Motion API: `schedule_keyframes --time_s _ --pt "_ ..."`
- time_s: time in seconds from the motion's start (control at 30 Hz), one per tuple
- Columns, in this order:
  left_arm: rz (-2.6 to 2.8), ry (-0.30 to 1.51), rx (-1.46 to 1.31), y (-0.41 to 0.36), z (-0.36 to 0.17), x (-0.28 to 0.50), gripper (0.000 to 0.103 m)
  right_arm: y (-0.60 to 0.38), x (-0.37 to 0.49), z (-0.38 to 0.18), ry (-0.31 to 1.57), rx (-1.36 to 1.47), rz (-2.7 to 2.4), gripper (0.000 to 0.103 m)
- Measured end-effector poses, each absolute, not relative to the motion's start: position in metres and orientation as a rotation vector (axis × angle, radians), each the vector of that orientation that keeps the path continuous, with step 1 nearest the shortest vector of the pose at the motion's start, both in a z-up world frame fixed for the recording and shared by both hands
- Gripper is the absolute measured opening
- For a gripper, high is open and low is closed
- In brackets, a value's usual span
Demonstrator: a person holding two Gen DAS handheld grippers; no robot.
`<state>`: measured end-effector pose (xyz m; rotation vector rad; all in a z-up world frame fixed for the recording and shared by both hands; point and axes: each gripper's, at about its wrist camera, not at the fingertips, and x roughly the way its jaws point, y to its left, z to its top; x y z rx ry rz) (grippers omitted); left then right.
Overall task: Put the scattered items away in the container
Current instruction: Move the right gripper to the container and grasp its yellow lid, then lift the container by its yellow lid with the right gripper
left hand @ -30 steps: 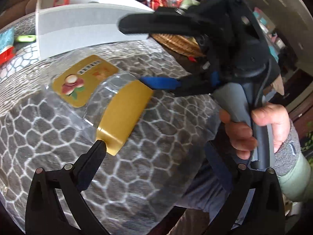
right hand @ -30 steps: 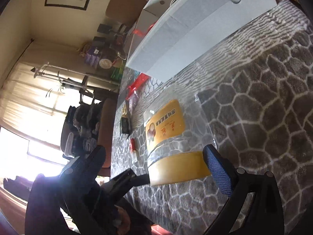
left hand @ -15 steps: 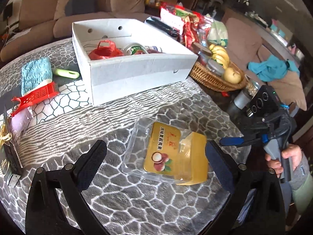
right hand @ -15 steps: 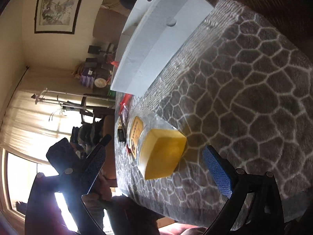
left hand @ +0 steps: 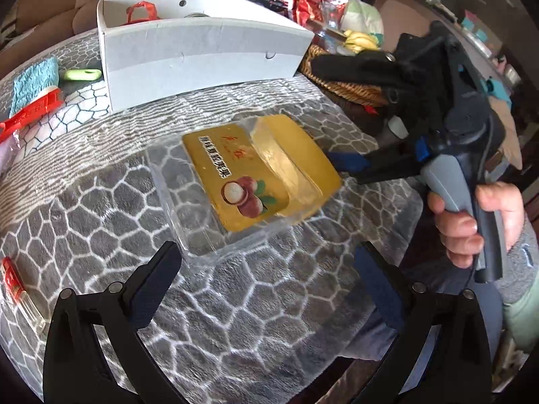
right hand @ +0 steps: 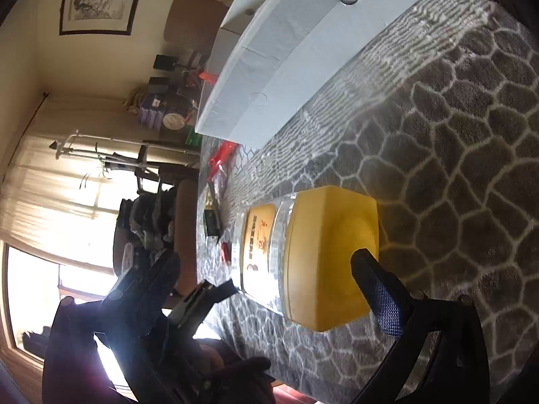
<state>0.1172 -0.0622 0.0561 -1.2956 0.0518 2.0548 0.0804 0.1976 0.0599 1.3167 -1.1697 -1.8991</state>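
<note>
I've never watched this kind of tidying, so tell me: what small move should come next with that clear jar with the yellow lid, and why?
Probably close the right gripper on the yellow lid. The jar lies on its side on the grey cloth, not in the white box. The lid sits between the right gripper's open fingers, while the open left gripper hangs short of the jar, apparently not touching it.

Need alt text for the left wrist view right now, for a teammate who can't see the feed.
A clear plastic jar with a gold lid and gold fruit label lies on its side on the grey patterned table cover, between the open left claw and the open right claw. Behind stands the white cardboard box.
</note>
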Motion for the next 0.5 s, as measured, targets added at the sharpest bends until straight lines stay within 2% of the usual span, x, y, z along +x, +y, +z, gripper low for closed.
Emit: schedule_keyframes --time_s 0.1,0.2,0.3,0.4,0.47,0.5 --pt "2.141 0.145 -1.269 -0.066 0.057 0.125 0.102 0.210 0.081 0.060 -1.297 1.227 -1.846 0.103" --pt "2.206 0.216 -1.277 -0.072 0.054 0.121 0.102 0.221 0.089 0.064 -1.248 1.270 -1.958 0.103" --pt "2.240 0.225 -1.274 -0.076 0.049 0.112 0.102 0.219 0.093 0.064 -1.072 1.407 -2.078 0.103" --pt "2.219 0.192 -1.260 -0.081 0.046 0.106 0.102 0.212 0.099 0.069 -0.860 1.426 -2.165 0.102" --pt "2.186 0.172 -1.251 -0.086 0.045 0.103 0.101 0.202 0.103 0.082 -0.638 1.378 -2.260 0.091" --pt "2.170 0.177 -1.243 -0.088 0.045 0.102 0.101 0.194 0.106 0.090 -0.522 1.328 -2.300 0.091"
